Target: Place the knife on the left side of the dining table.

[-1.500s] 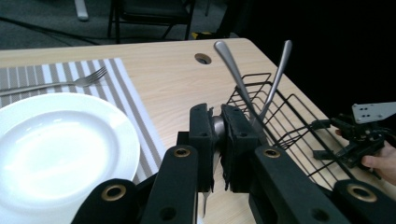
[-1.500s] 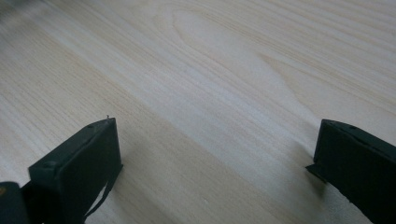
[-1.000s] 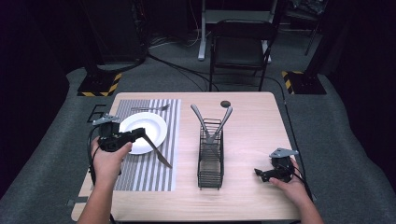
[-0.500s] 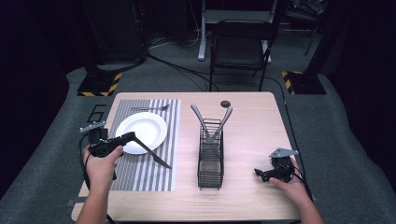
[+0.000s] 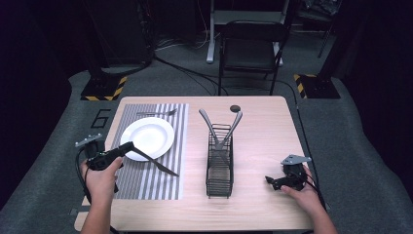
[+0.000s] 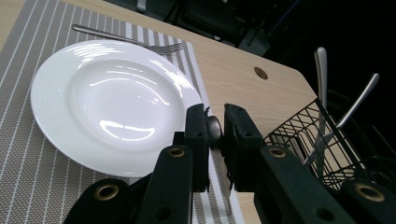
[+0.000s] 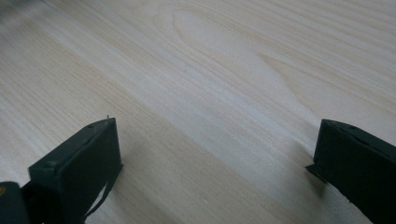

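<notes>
Left tool (image 5: 127, 146) clamping slim silver knife (image 5: 158, 165) over striped placemat (image 5: 151, 181), right tool (image 7: 215, 154) spread wide.

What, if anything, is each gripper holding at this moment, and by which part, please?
The left gripper holds a table knife by its handle end, blade over the placemat. The right gripper holds nothing; its jaws are apart.

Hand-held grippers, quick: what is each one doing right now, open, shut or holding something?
Left hand-held gripper: shut on a knife by its handle.
Right hand-held gripper: open, empty, over the bare table.
</notes>
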